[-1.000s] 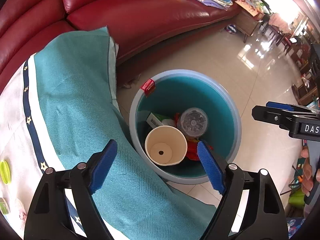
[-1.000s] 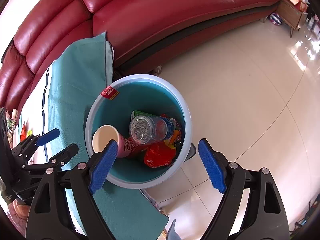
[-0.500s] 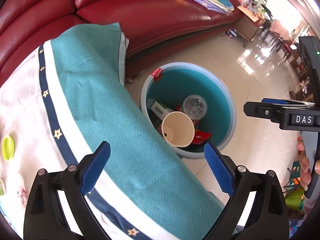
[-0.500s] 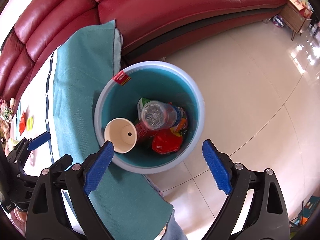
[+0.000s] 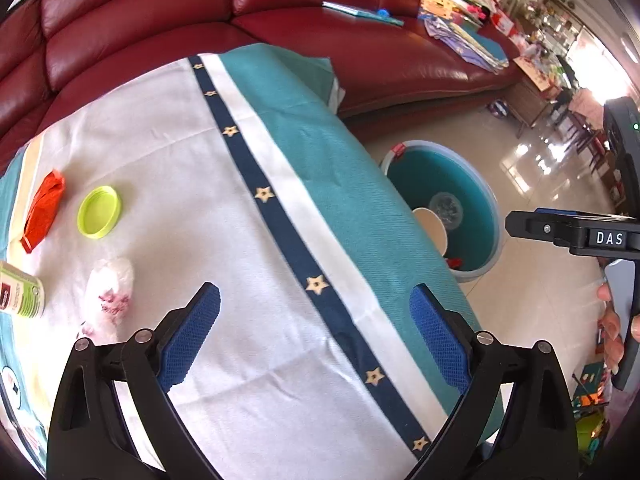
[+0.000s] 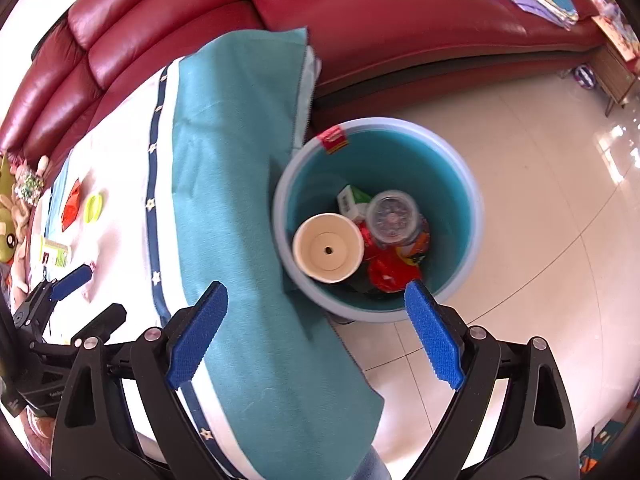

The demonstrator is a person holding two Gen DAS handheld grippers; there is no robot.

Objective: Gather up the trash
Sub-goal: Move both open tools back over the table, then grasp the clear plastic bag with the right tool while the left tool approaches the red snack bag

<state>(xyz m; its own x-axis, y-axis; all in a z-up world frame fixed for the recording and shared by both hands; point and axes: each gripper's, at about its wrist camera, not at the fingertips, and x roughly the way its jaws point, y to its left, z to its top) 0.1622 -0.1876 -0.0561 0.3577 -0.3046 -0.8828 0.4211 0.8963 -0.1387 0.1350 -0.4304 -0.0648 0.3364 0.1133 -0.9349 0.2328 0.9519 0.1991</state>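
We are holding the left gripper [image 5: 314, 340] over the bench [image 5: 168, 152], its blue fingers [image 5: 190, 338] spread wide with nothing between them. On the white cloth toward the bench's left edge, four pieces of trash are lying: a red wrapper [image 5: 42, 210], a green lid [image 5: 99, 211] just beside it, a crumpled tissue [image 5: 108, 300] nearer to us, and a small carton [image 5: 20, 294] at the very edge. None of them is touching the fingers.

We are holding the right gripper [image 6: 316, 334] above the bin [image 6: 472, 216], its fingers [image 6: 434, 340] likewise wide apart and gripping nothing. The bin is standing on the floor [image 6: 540, 208], right against the bench's teal-draped right edge. Inside it, a paper cup [image 6: 328, 248] is lying mouth up, touching a clear bottle [image 6: 394, 218], with a green-and-white box [image 6: 352, 200] behind them and red wrappers [image 6: 388, 274] beneath. A red tag [image 6: 333, 140] is sitting on the bin's far rim.
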